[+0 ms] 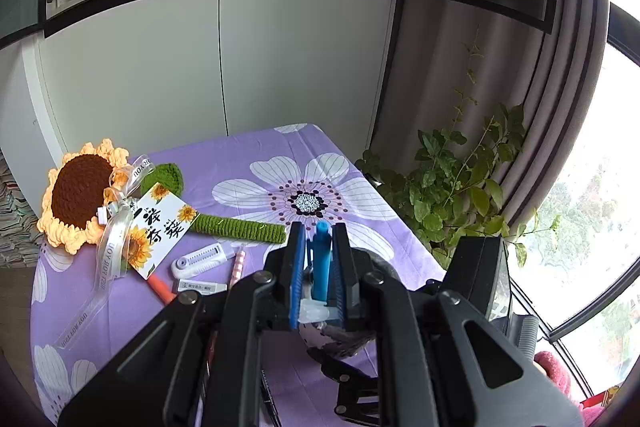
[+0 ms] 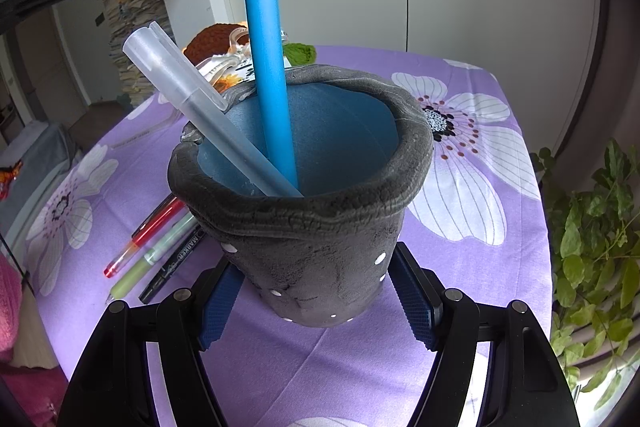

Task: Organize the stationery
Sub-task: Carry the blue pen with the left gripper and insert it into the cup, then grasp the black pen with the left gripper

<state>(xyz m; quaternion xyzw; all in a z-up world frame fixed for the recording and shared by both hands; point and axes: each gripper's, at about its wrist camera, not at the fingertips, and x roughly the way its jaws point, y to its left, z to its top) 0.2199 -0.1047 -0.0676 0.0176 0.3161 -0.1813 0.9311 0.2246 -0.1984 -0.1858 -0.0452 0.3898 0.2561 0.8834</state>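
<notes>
Blue pen point(image 2: 269, 67) clamped in left gripper point(image 1: 316, 267), tip lowered into cup point(image 2: 312, 227) for storing. Cup braced by right gripper point(image 2: 316, 291), fingers apart at its sides, so tipping is stopped.

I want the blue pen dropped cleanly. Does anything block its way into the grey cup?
Nothing visible blocks it. The blue pen, held by the left gripper, already reaches into the grey cup. A frosted pen leans against the rim beside it, leaving most of the opening free.
</notes>
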